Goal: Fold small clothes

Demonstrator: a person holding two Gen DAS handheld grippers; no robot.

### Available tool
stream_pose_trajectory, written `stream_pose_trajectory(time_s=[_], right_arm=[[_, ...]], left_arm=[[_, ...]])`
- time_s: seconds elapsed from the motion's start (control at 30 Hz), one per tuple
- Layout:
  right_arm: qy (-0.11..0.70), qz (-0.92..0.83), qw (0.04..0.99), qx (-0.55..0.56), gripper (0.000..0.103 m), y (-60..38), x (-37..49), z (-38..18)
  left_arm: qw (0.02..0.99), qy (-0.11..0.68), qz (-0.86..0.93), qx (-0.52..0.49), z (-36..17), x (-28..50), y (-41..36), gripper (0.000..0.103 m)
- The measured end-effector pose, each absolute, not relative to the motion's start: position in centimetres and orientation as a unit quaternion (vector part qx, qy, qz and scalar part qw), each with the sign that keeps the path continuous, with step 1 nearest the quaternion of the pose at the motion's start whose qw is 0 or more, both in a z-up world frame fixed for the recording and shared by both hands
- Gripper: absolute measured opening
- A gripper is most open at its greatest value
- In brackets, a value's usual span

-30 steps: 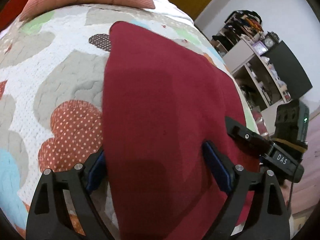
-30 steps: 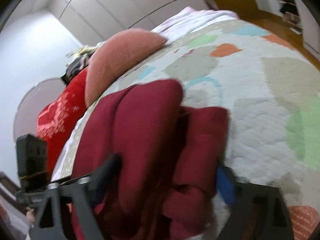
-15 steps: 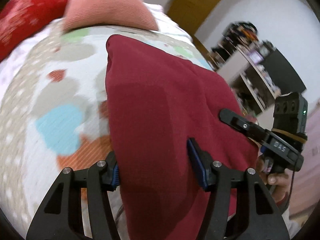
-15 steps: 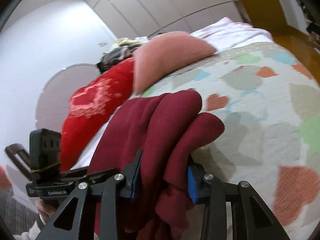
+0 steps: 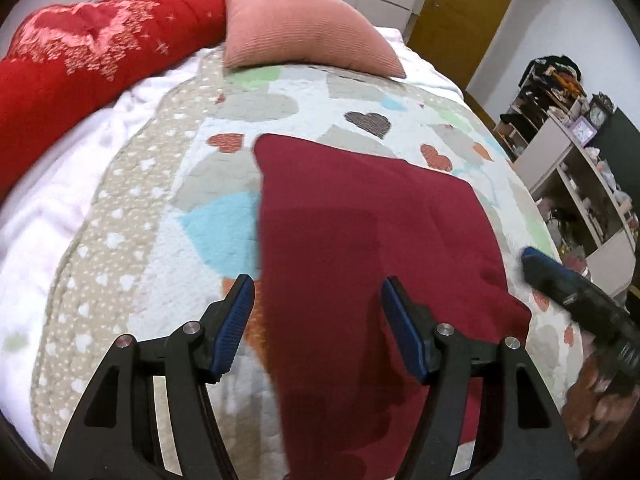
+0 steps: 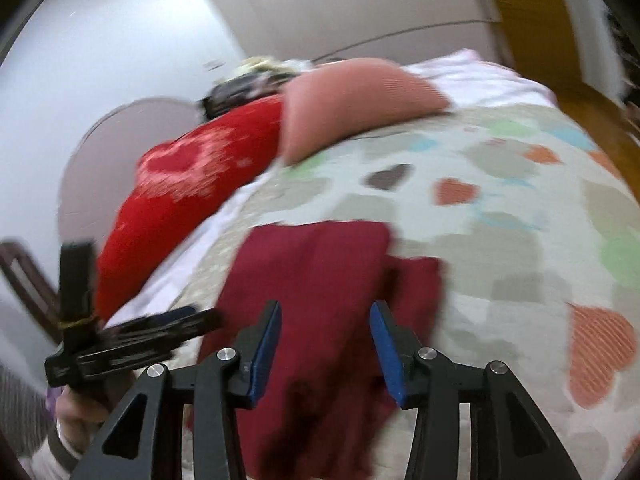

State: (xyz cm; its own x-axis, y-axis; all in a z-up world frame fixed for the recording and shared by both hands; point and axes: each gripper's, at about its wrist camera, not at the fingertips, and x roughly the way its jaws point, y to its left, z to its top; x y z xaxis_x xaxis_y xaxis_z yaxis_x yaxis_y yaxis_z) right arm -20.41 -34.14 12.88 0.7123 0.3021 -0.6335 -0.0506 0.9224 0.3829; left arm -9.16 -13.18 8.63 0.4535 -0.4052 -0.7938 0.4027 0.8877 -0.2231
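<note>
Currently, the garment [image 5: 360, 248] lies flat on the quilt [image 5: 132, 240], 1 fold apparently done. Left gripper [image 5: 316, 324] and right gripper [image 6: 325, 350] hover over it, both spread and empty. Next: regrasp 1 edge for another fold.

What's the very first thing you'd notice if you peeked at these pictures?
The big dark red cloth lying flat in the middle of the heart-patterned quilt. Both open claws hover over its near edge, the left claw and the right claw, neither pinching it. At the head of the bed sit a bright red blanket and a pink pillow.
</note>
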Motion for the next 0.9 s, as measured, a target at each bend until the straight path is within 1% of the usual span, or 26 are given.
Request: stream_pose_trajectory(time_s=[0.07,0.17,0.2,0.23,0.27,0.37,0.5,0.57,0.63,0.7,0.8,0.9], right_arm=[[0.385,0.097,0.908,0.135,0.044,-32.4,-19.2,11.7],[0.416,0.054,0.903,0.087,0.037,-32.1,-18.2,8.5],[0.419,0.040,0.904,0.080,0.037,-32.4,-18.3,7.4],[0.414,0.031,0.906,0.085,0.037,-33.0,-18.6,6.9],[0.416,0.036,0.902,0.109,0.037,-33.7,-18.7,6.6],[0.425,0.037,0.894,0.139,0.037,-34.6,-19.3,7.5],[0.389,0.055,0.913,0.104,0.037,-32.8,-22.4,10.5],[0.390,0.055,0.915,0.086,0.038,-31.6,-22.7,10.2],[0.427,0.024,0.902,0.055,0.038,-30.7,-22.0,7.6],[0.430,0.019,0.900,0.072,0.038,-31.0,-22.2,6.7],[0.418,0.017,0.902,0.104,0.038,-31.5,-23.6,8.4],[0.390,0.007,0.917,0.085,0.042,-31.1,-25.1,10.3]], left_arm=[[0.852,0.471,-0.229,0.014,7.6,-9.2,-14.1,0.066],[0.862,0.454,-0.225,0.027,6.4,-9.6,-15.0,0.076],[0.863,0.451,-0.226,0.027,6.2,-9.8,-15.1,0.078],[0.865,0.448,-0.225,0.026,6.0,-9.9,-15.1,0.078],[0.866,0.446,-0.224,0.024,6.0,-9.7,-15.2,0.078],[0.868,0.447,-0.218,0.016,6.5,-10.0,-14.5,0.078],[0.878,0.434,-0.200,0.014,7.1,-10.7,-13.7,0.078],[0.885,0.426,-0.187,0.012,7.4,-11.3,-13.2,0.078],[0.889,0.422,-0.179,0.014,7.7,-12.0,-12.8,0.078],[0.897,0.407,-0.172,0.025,8.3,-13.0,-12.4,0.078],[0.910,0.382,-0.156,0.031,9.1,-14.0,-11.8,0.078],[0.916,0.369,-0.153,0.022,9.8,-14.8,-11.5,0.078]])
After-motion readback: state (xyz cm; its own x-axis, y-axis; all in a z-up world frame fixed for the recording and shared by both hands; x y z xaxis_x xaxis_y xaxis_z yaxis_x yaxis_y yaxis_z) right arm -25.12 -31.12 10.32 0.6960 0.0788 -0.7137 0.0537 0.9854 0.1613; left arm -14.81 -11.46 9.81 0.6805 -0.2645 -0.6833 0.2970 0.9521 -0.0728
